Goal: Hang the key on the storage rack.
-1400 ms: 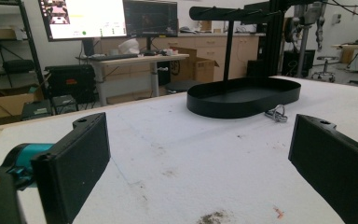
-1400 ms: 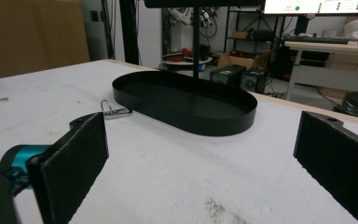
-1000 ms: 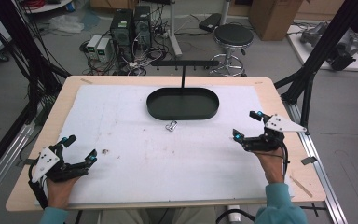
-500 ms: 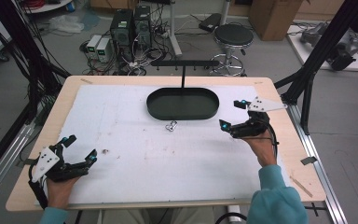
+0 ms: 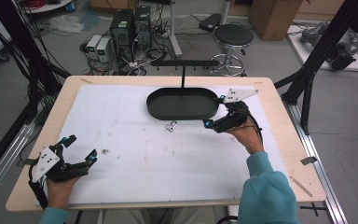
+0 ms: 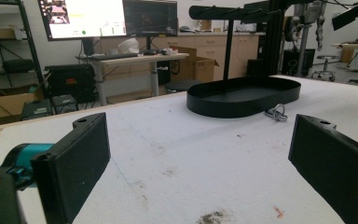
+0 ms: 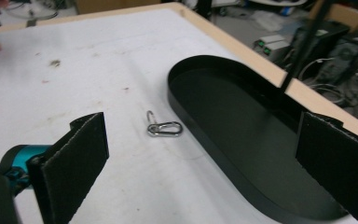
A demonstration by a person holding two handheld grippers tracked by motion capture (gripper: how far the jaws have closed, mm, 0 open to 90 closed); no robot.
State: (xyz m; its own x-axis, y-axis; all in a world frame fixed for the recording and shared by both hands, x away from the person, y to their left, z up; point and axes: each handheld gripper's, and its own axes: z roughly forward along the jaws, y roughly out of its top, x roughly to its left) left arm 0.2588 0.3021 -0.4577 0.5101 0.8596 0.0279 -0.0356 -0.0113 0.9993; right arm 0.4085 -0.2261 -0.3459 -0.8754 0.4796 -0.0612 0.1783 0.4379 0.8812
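A small silver carabiner clip point(image 5: 171, 126) lies on the white mat just in front of a black oval tray point(image 5: 154, 107), which carries an upright post with a crossbar. My right gripper point(image 5: 215, 112) hovers open at the tray's right end, jaws pointing left toward the clip point(image 7: 163, 128); the tray point(image 7: 205, 70) lies between and beyond its jaws. My left gripper point(image 5: 80, 149) rests open at the mat's near left corner, nothing between its jaws. From there the tray point(image 6: 223, 109) and the clip point(image 6: 277, 113) lie far ahead.
The white mat point(image 5: 135, 154) covers most of the wooden table point(image 5: 279, 140). A few dirt specks point(image 5: 105, 151) mark the mat. Black frame posts stand at both table sides. A stool point(image 5: 233, 35) and computer boxes sit on the floor beyond the far edge.
My right gripper has moved forward and left, from the mat's right side up to the tray's right end. The left gripper has stayed where it was.
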